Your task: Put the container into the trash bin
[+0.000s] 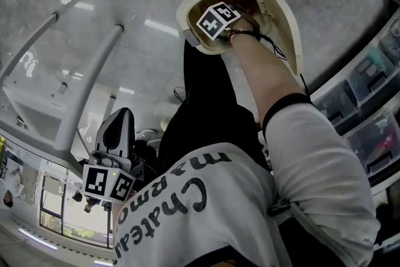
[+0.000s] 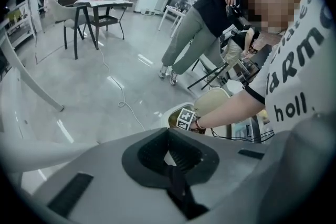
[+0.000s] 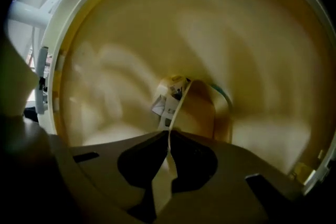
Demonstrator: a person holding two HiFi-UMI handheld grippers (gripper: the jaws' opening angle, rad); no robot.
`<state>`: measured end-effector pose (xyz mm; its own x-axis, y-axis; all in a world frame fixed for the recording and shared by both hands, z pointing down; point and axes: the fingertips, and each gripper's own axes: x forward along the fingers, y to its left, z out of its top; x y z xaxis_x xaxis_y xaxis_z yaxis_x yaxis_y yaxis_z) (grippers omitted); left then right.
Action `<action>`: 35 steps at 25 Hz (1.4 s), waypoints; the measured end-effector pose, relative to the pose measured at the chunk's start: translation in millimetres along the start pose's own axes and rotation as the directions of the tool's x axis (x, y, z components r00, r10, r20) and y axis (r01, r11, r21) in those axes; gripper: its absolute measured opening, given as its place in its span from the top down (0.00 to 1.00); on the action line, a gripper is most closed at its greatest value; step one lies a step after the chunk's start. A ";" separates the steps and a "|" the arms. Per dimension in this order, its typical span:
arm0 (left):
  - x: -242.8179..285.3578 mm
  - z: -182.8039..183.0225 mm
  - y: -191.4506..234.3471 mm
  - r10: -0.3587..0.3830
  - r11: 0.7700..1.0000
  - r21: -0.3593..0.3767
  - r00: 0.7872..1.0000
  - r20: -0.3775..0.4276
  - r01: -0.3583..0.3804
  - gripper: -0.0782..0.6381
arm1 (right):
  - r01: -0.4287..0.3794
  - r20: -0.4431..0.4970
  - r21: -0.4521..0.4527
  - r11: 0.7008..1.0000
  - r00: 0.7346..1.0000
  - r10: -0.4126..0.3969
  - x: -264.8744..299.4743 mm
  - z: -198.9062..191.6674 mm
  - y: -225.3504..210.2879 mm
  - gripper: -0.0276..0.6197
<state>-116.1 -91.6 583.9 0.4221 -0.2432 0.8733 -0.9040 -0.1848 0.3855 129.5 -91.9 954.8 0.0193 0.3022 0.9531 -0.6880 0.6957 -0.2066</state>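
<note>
Two claws show. Nearest, the left claw (image 2: 170, 164) hangs idle by the person's side, jaws together on nothing. Farther out, the right claw (image 3: 168, 136) reaches inside the open trash bin (image 3: 94, 76), pinched shut on the thin edge of the container (image 3: 198, 107), which sits well inside the bin's rim. Best, I judge, to open the jaws fully here, let it drop, then lift straight out, clear of the lid (image 1: 284, 22).

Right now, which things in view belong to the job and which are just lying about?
Job: right gripper, shut on the container; trash bin around both.
Lying about: left gripper, shut, empty; floor cable; table; storage drawers.
</note>
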 end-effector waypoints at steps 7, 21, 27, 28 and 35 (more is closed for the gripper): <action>-2.1 0.3 5.2 0.013 1.000 0.014 1.000 0.001 -0.013 0.86 | 0.041 0.027 0.031 0.999 0.999 -0.042 -1.6 -2.4 -8.1 0.90; -52.4 55.8 -8.1 -0.036 0.995 -0.079 0.961 0.275 0.060 0.86 | 0.022 0.146 0.194 0.981 0.988 -0.051 -124.8 -9.0 8.7 0.90; -101.6 87.7 -22.8 -0.098 0.995 0.008 0.915 0.392 0.103 0.86 | -0.023 0.225 0.345 0.938 0.973 -0.059 -196.5 -28.7 32.6 0.90; -109.3 95.0 -23.3 -0.116 0.993 0.042 0.902 0.415 0.109 0.86 | -0.030 0.252 0.369 0.929 0.965 -0.069 -209.2 -25.0 34.2 0.90; -159.5 115.0 -41.3 -0.263 0.964 0.163 0.834 0.486 0.209 0.86 | -0.098 0.454 0.516 0.851 0.874 -0.174 -312.9 -33.2 67.6 0.90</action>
<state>-138.4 -154.6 394.5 0.6224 -0.6166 0.4821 -0.7723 -0.3839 0.5061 101.0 -117.8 635.2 -0.1923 -0.1530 0.9693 -0.9616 0.2265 -0.1550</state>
